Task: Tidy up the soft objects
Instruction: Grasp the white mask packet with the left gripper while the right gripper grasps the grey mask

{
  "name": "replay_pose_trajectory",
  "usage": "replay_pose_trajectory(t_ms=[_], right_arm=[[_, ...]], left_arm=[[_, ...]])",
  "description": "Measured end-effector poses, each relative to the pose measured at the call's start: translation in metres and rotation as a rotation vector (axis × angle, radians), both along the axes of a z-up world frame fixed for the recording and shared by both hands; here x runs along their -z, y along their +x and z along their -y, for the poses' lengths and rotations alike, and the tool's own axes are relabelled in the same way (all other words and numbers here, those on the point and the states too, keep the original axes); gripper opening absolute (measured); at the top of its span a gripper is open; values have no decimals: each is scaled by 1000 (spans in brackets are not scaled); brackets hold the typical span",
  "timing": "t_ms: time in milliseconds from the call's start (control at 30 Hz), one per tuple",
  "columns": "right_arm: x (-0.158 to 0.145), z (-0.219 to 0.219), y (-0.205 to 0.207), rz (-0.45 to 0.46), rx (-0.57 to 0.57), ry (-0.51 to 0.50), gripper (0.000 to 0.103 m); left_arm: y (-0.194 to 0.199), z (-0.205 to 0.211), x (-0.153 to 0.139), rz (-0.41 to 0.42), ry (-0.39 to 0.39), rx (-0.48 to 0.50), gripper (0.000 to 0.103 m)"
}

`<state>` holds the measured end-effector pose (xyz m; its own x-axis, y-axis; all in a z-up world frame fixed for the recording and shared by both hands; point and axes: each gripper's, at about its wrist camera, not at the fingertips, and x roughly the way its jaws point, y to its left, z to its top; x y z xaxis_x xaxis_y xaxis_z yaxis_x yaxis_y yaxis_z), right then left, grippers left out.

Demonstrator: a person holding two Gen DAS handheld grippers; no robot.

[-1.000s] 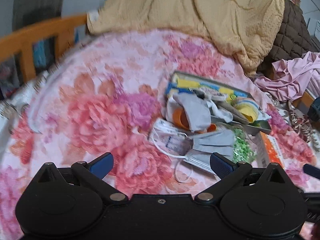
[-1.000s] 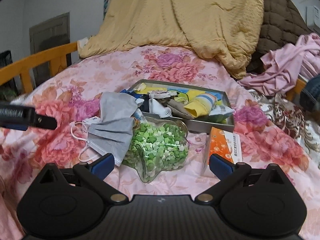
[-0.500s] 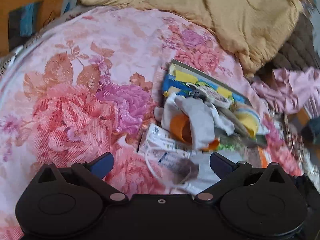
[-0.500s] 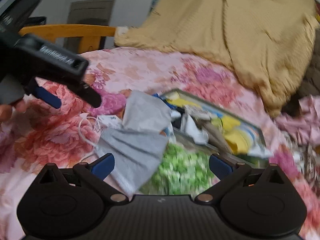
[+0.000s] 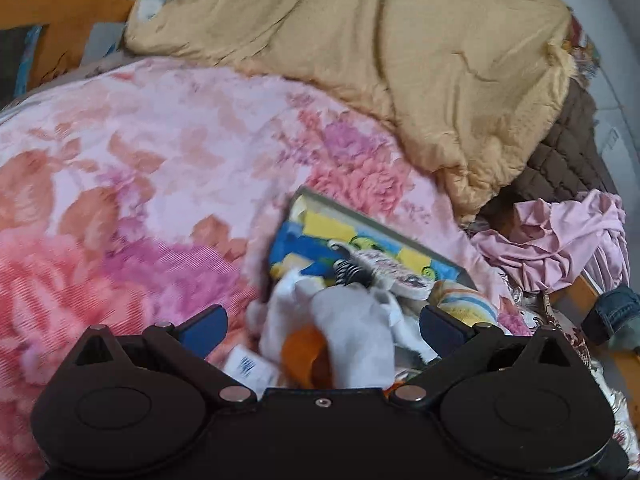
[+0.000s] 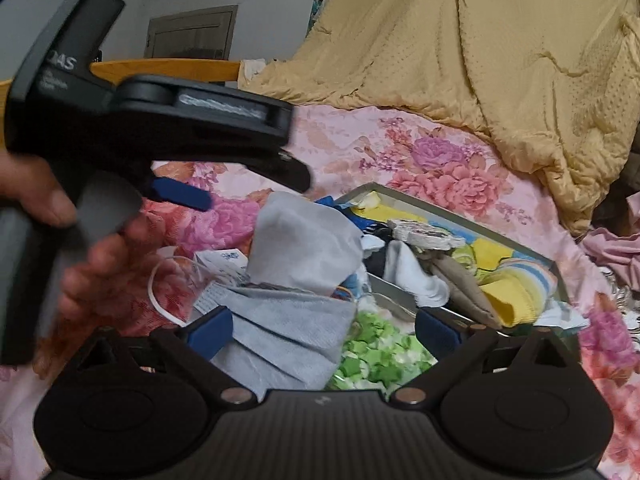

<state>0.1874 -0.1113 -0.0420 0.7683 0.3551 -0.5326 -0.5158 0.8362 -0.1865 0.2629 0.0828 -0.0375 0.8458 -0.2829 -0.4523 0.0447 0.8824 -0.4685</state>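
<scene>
Since a moment ago I moved my left gripper (image 5: pixel 322 326) forward, open, over the grey masks (image 6: pixel 288 332); right gripper (image 6: pixel 322 326) was open too. Nothing was sorted into the tray (image 6: pixel 460 218) yet.

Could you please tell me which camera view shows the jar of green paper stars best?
The right wrist view: the jar of green paper stars sits between the open right gripper's fingers, partly under the grey face mask. The left wrist view shows nothing of it; the left gripper's body and a grey cloth fill that area.

Two grey masks (image 6: pixel 296 320), one tray (image 6: pixel 460 220)
</scene>
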Motion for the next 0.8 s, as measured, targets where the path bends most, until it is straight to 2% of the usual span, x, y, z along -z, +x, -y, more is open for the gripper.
replay_pose_trajectory(t_ms=[133, 200, 333, 400, 467, 667, 700, 800], right_arm=[[4, -2, 2, -10, -8, -10, 97], [6, -3, 4, -22, -9, -15, 94], [11, -7, 5, -29, -1, -45, 89], [13, -9, 5, -26, 2, -56, 85], [13, -9, 4, -16, 2, -63, 83], [14, -13, -1, 9, -9, -80, 76], [14, -14, -1, 14, -11, -83, 72], [14, -16, -2, 22, -16, -93, 71]], left_arm=[[7, 12, 5, 21, 21, 44, 92], [10, 14, 7, 14, 21, 55, 81], [12, 14, 12, 15, 21, 66, 73], [12, 16, 13, 20, 30, 77, 62], [12, 17, 13, 27, 47, 86, 56], [12, 16, 13, 20, 31, 72, 55], [12, 16, 13, 21, 32, 72, 52], [12, 16, 13, 23, 41, 80, 46]])
